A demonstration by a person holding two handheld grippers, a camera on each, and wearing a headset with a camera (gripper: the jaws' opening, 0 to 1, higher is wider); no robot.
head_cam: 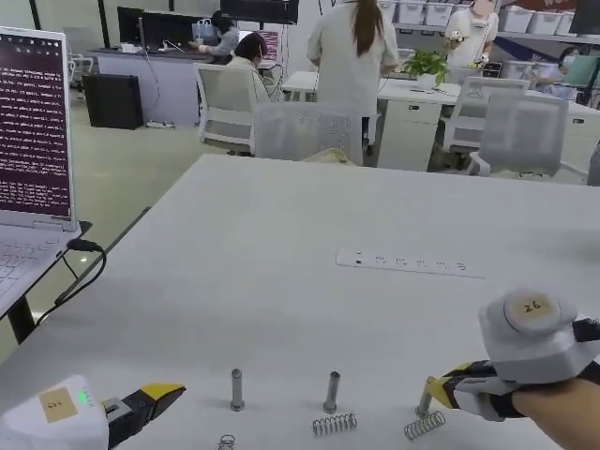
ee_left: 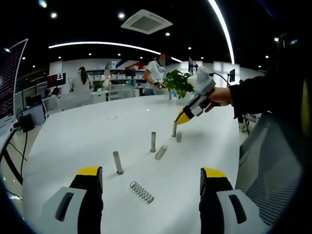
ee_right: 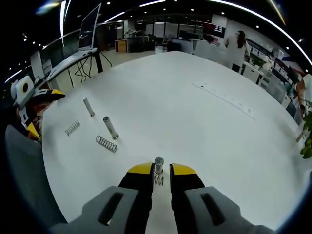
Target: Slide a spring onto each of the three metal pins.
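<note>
Three metal pins stand upright in a row on the white table: the left pin, the middle pin and the right pin. A loose spring lies on the table beside each: the left spring, the middle spring and the right spring. My right gripper hovers at the right pin's top, jaws almost together and holding nothing. Its own view shows that pin and spring through the narrow slit. My left gripper stands wide open, short of the left pin and its spring.
A white power strip lies farther back on the table. A laptop sits on a side stand at the left, its cable hanging beside the table edge. Chairs, desks and several people are beyond the far edge.
</note>
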